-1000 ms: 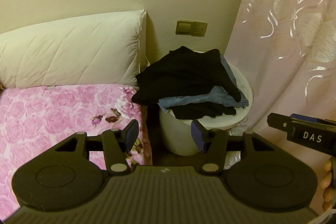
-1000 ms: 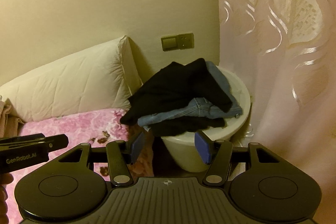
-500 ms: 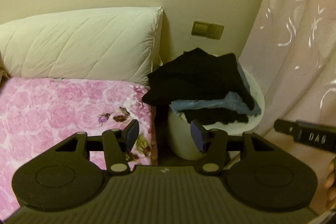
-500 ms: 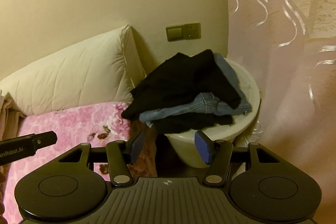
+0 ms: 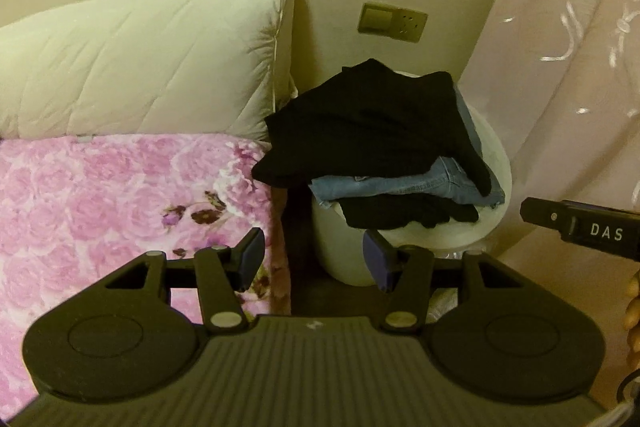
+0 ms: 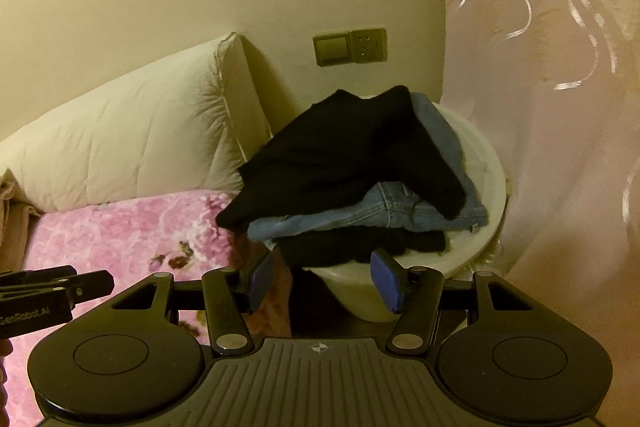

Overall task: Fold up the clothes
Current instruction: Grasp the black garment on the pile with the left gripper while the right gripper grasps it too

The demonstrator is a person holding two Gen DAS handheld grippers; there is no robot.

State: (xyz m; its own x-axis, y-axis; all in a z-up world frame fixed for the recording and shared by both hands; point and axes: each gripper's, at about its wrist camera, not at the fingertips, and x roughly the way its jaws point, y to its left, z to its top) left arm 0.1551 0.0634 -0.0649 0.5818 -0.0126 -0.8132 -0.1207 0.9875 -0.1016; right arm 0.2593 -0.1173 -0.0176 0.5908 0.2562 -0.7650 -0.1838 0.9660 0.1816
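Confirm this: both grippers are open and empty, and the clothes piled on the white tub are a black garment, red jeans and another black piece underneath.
One detail is wrong: the jeans are blue denim, not red, as the right wrist view shows. The rest holds: left gripper and right gripper are open and empty, with a black garment on top and another black piece beneath, on the white tub.

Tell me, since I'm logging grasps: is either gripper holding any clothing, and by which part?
Nothing is held. The left gripper and right gripper are both open and empty, short of the clothes piled on the white tub.
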